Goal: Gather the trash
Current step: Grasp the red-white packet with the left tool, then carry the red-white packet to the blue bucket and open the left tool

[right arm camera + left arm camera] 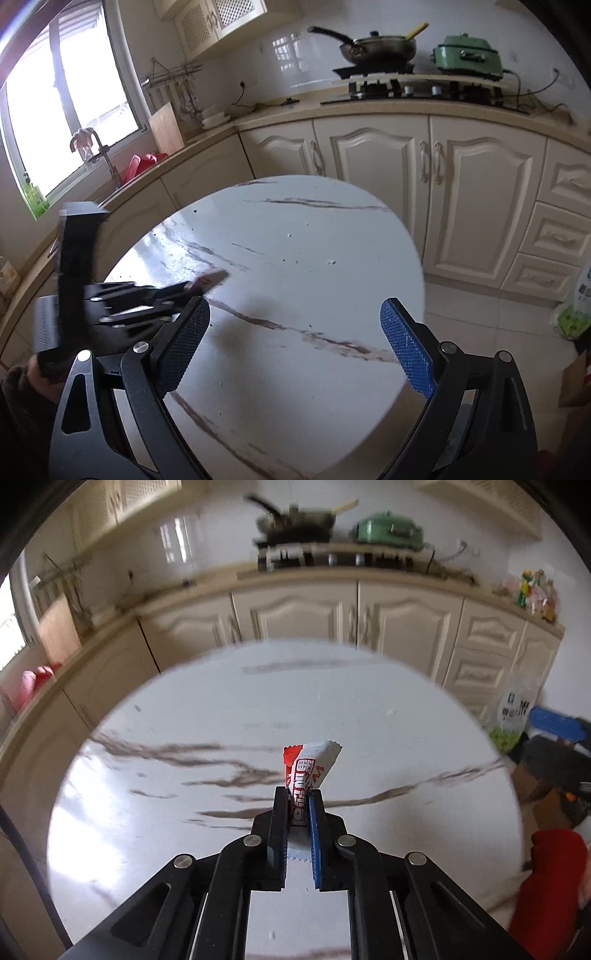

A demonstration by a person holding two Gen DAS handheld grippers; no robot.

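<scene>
The trash item is a small snack wrapper (308, 771), red and white with printed characters and a serrated, crimped end. It is creased and stands up between the pads of your left claw (300, 805), above the near middle of the round white marble-pattern table (184, 812). Its upper end leans to the right; its lower serrated edge shows below the pads.

Your left claw is clenched on the wrapper: the black finger (280, 812) and the blue pad press it from both sides, with almost no gap. Whether the wrapper's lower edge touches the table cannot be determined.

Your right claw (295, 343) is released. Its blue pads stand wide apart over the near part of the table, with nothing between them.

In the right wrist view the left claw appears at the left edge, partly covered by the right claw's near finger; the wrapper there is a blurred reddish streak. The left wrist view is motion-blurred, so the far counter items are hard to make out. A red sleeve (546, 886) is cut off at the right edge.
</scene>
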